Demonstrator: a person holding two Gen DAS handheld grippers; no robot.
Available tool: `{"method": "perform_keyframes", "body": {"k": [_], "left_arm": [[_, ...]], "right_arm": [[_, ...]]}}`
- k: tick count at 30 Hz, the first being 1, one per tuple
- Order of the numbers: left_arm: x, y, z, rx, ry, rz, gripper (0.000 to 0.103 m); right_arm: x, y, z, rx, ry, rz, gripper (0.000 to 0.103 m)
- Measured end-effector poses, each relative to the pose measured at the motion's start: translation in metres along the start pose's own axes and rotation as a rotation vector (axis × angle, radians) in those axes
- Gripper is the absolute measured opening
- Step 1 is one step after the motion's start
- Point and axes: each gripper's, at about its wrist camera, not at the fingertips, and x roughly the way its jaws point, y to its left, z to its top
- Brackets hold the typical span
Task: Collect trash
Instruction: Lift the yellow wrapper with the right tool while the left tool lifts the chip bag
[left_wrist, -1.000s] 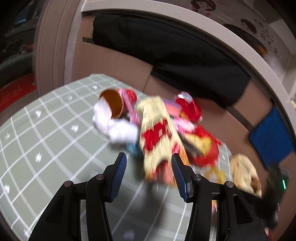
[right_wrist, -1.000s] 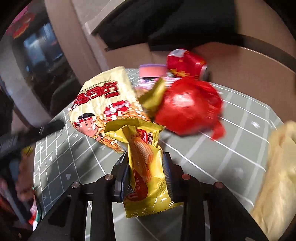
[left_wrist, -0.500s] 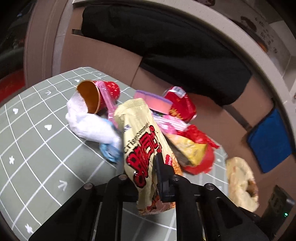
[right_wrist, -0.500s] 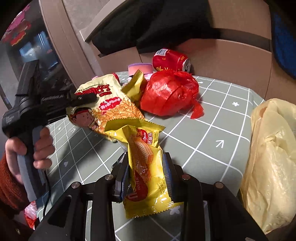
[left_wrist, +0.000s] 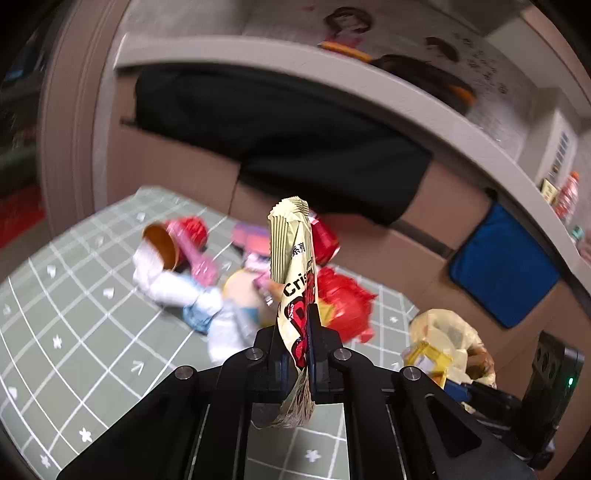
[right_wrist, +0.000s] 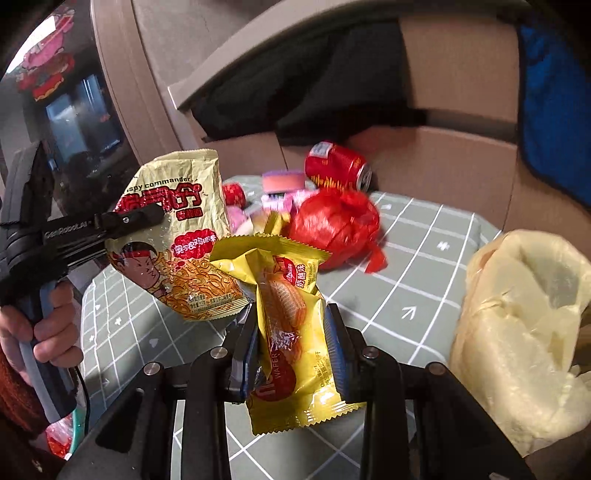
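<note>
On the table (right_wrist: 424, 258), bare grid cloth lies open between the red bag (right_wrist: 334, 225) and the yellow trash bag (right_wrist: 517, 332) at the right edge. The far side is crowded: a red can (right_wrist: 336, 166), a pink tub (right_wrist: 282, 181) and wrappers lie close together against the sofa (right_wrist: 443, 162). In the left wrist view the near left cloth is open, while the tipped cup (left_wrist: 164, 243) and white tissue (left_wrist: 166, 284) block the middle.
</note>
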Motion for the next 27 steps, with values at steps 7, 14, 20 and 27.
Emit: {"method": "perform_keyframes", "body": {"k": [7, 14, 20, 27], "left_arm": [[-0.013, -0.048, 0.020, 0.076, -0.046, -0.059, 0.006], [-0.015, -0.060, 0.023, 0.090, -0.061, -0.057, 0.007], [-0.006, -0.026, 0.002, 0.042, -0.008, -0.005, 0.007], [0.020, 0.018, -0.025, -0.022, 0.094, 0.026, 0.007]], "right_arm": [[-0.042, -0.013, 0.024, -0.001, -0.091, -0.037, 0.007], [-0.051, -0.037, 0.023, 0.041, -0.092, -0.058, 0.035], [-0.002, -0.055, 0.004, 0.178, 0.019, -0.048, 0.063], [0.065, -0.051, -0.003, 0.188, 0.170, -0.124, 0.063]]}}
